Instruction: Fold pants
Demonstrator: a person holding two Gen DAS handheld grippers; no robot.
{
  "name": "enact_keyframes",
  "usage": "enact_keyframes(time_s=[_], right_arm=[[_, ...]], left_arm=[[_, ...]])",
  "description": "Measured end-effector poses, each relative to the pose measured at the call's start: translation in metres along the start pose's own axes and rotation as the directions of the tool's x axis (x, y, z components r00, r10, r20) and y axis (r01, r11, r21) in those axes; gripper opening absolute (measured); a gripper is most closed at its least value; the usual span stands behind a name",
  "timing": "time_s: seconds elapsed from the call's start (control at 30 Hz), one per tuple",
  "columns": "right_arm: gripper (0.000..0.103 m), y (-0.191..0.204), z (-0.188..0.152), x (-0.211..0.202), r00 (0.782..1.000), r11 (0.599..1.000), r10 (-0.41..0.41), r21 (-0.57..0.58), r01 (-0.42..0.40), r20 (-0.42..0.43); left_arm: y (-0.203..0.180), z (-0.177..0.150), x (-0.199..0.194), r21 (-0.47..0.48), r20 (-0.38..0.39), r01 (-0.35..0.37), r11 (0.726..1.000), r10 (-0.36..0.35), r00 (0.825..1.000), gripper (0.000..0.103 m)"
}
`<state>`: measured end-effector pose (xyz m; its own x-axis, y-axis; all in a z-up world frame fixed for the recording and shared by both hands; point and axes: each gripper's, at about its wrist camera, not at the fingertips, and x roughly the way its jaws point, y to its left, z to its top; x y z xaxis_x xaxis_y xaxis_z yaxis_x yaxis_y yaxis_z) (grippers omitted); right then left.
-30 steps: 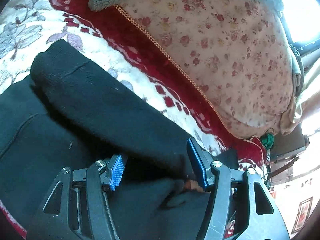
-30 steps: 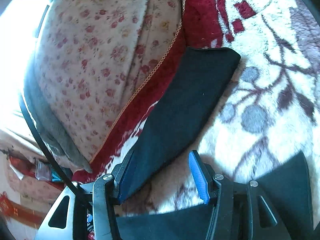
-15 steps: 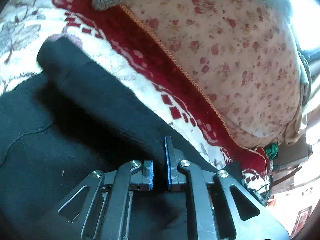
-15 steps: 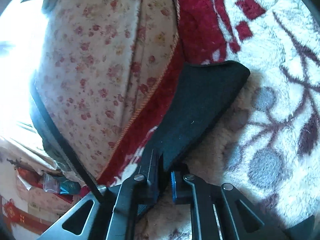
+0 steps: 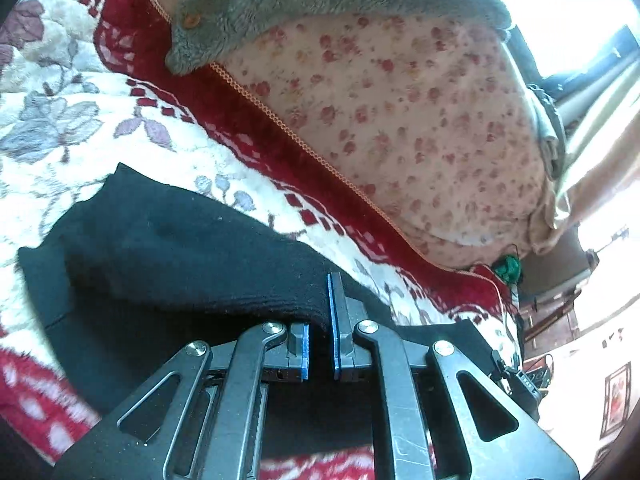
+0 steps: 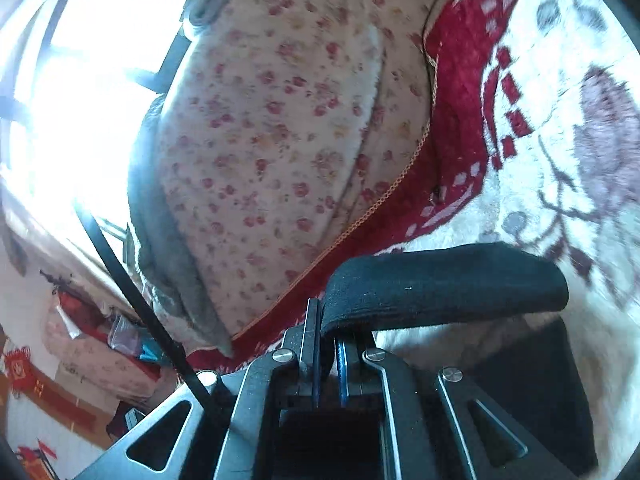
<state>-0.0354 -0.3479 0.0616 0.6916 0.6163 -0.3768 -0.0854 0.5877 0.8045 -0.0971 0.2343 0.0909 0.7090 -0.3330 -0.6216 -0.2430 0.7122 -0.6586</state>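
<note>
The black pants (image 5: pixel 180 256) lie on a red and white floral blanket (image 5: pixel 120 136). My left gripper (image 5: pixel 320 320) is shut on an edge of the pants and holds a fold of the black cloth lifted above the rest of the garment. In the right wrist view my right gripper (image 6: pixel 329 332) is shut on another end of the pants (image 6: pixel 448 288), which hangs lifted above the blanket (image 6: pixel 560 160). More black cloth (image 6: pixel 532 392) lies below it.
A big pillow with a small red flower print (image 5: pixel 420 120) lies beyond the pants, also in the right wrist view (image 6: pixel 280 140). A grey fleece garment (image 5: pixel 280 4) lies over it. A bright window (image 6: pixel 80 80) and room clutter are beyond the bed edge.
Both grippers closed on the pants, then lifted the gripped cloth up off the blanket. The views have swung and the held folds now hang raised.
</note>
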Motion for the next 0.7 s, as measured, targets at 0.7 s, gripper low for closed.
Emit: enact_keyframes(time_s=[0.7], right_arm=[[0.006,-0.037,-0.073,-0.032,0.995,0.996,-0.066,0.047,0.07,-0.081]], left_arm=[[0.047,-0.066,-0.027,0.002,0.009,-0.106,0.994,0.106,0.994,0.007]])
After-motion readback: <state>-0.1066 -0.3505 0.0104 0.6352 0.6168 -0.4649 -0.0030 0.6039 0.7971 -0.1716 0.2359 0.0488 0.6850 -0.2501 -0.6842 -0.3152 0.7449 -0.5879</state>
